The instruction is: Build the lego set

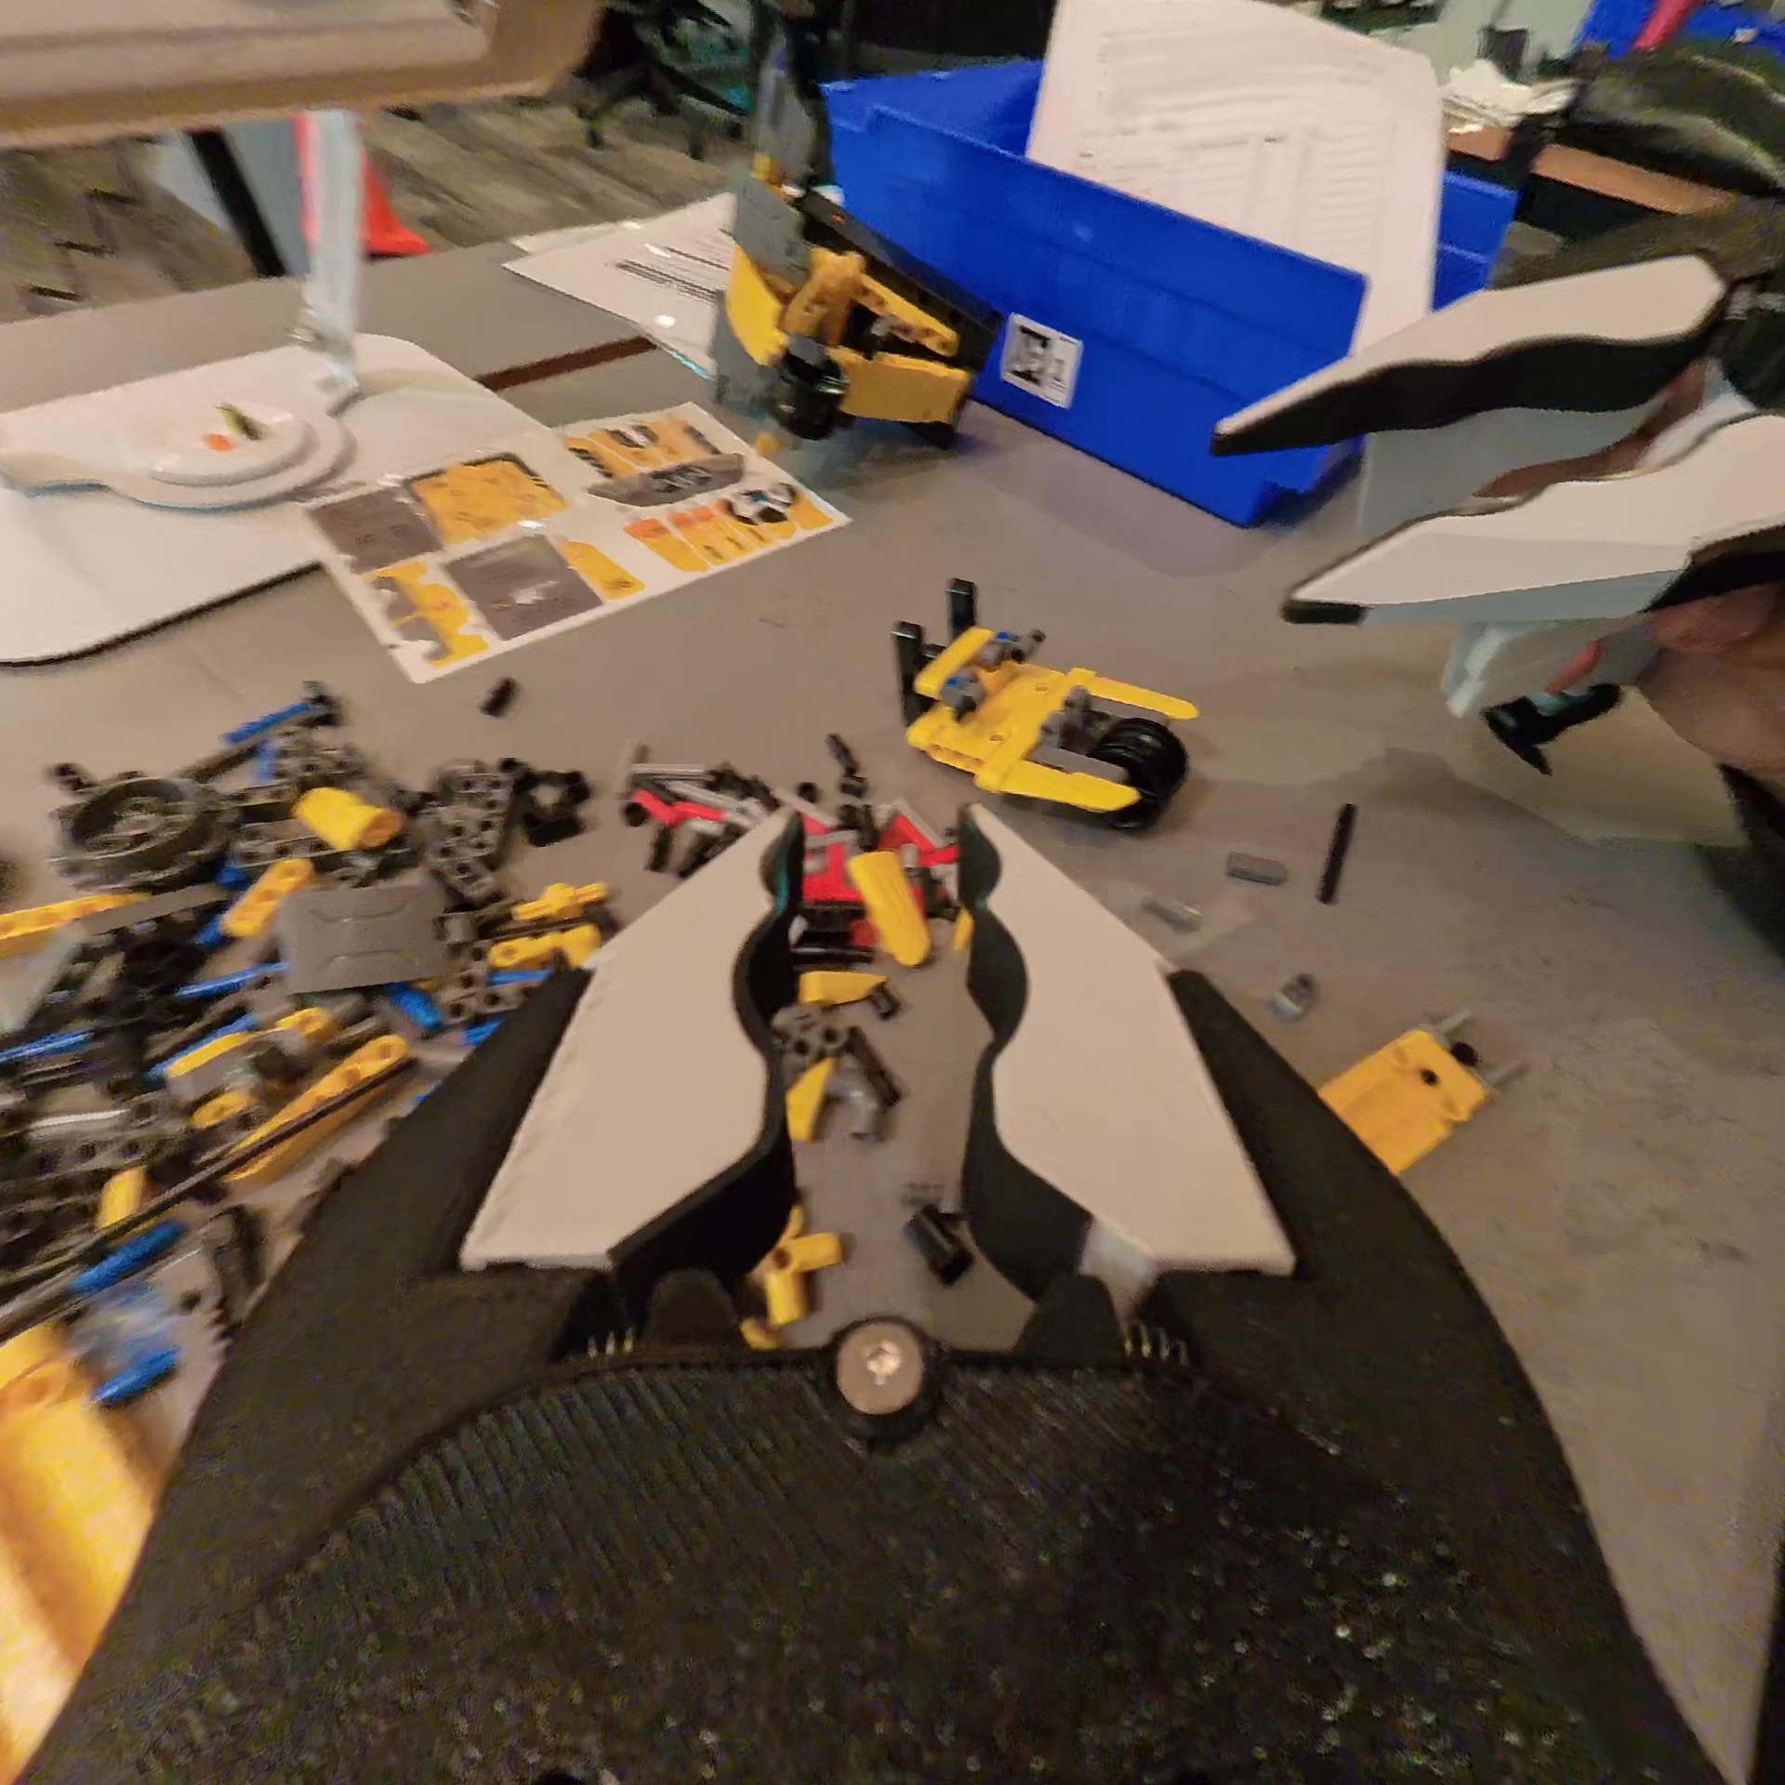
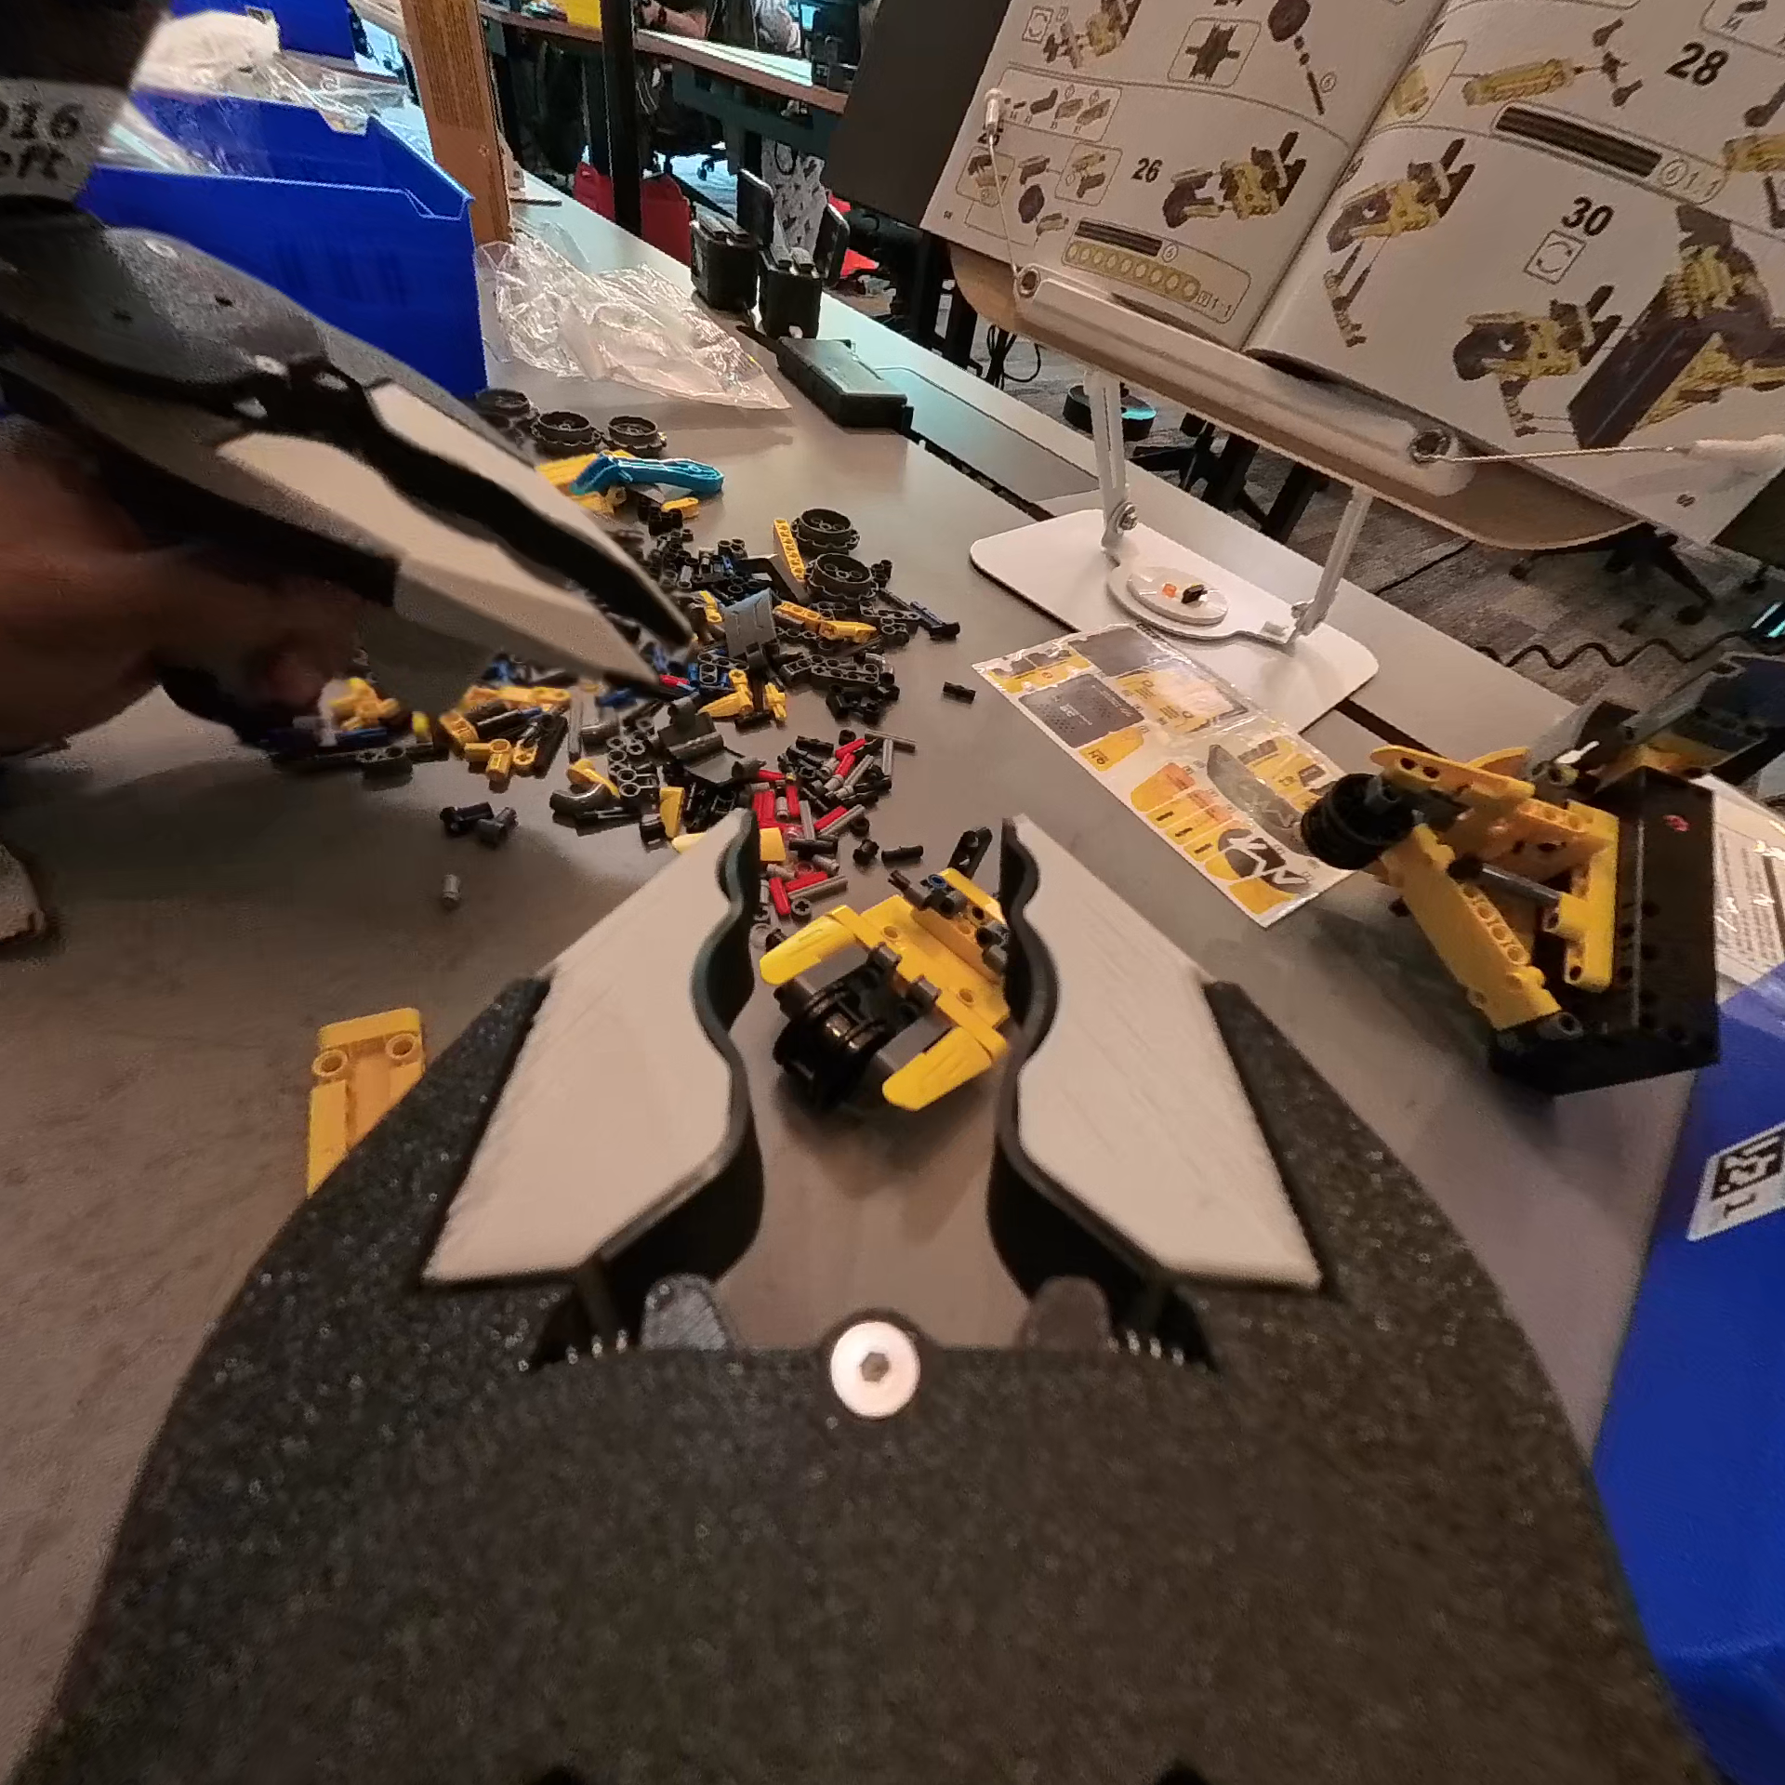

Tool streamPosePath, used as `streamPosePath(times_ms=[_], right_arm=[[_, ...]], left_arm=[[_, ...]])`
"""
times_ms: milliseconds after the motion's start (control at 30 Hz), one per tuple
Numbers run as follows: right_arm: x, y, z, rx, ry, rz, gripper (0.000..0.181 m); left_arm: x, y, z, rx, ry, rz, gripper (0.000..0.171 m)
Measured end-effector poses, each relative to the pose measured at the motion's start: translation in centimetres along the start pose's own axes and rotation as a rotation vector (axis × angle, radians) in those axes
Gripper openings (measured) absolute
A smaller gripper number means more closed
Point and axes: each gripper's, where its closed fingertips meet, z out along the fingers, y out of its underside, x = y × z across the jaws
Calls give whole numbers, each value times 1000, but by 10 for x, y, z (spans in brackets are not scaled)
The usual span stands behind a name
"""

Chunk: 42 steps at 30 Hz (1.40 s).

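Observation:
My left gripper [image 1: 884, 831] is open and empty, low over a pile of loose black, yellow, red and blue building pieces [image 1: 319, 966]. Its tips frame red and yellow pieces [image 1: 869, 898]. In the right wrist view it [image 2: 671, 662] points down into the pile [image 2: 734, 657]. My right gripper [image 2: 877, 831] is open and empty. A small yellow assembly with a black wheel [image 2: 898, 985] lies on the table between its fingers and is not gripped. In the left wrist view the right gripper [image 1: 1256, 526] hovers to the right of that assembly [image 1: 1048, 729].
A larger yellow and black assembly [image 2: 1507, 889] leans by a blue bin [image 1: 1111, 290]. A sticker sheet [image 2: 1159, 763] lies on the grey table [image 2: 193, 966]. An open instruction booklet [image 2: 1352, 193] rests on a white stand [image 2: 1159, 589]. A yellow panel [image 2: 362, 1072] lies at front left, a plastic bag [image 2: 618, 328] behind.

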Motion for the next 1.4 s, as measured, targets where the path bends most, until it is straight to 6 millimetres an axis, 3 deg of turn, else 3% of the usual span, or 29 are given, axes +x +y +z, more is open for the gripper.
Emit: streamPosePath(times_ms=[67, 233, 433, 733, 933, 1200, 1300, 1400], right_arm=[[1, 0, 0, 1, 2, 3, 49], [0, 0, 0, 2, 0, 2, 49], [0, -1, -1, 5, -1, 4, 49], [0, -1, -1, 5, -3, 2, 49], [-1, -1, -1, 3, -4, 0, 49], [-1, -1, 0, 2, -3, -3, 49], [-1, 0, -1, 2, -2, -3, 49], [-1, -1, -1, 3, -1, -3, 49]], left_arm=[[-24, -3, -8, -8, -88, -5, 23], [-108, 11, -28, -182, -318, -45, 28], [-147, 35, -18, -313, -325, -103, 16], [-150, 49, 3, -410, -295, -69, 5], [-150, 51, 3, -415, -288, -92, 10], [-150, 52, 3, -404, -265, -119, 3], [-150, 44, 0, -373, -284, -89, 2], [-142, 23, -6, -281, -282, -44, 2]])
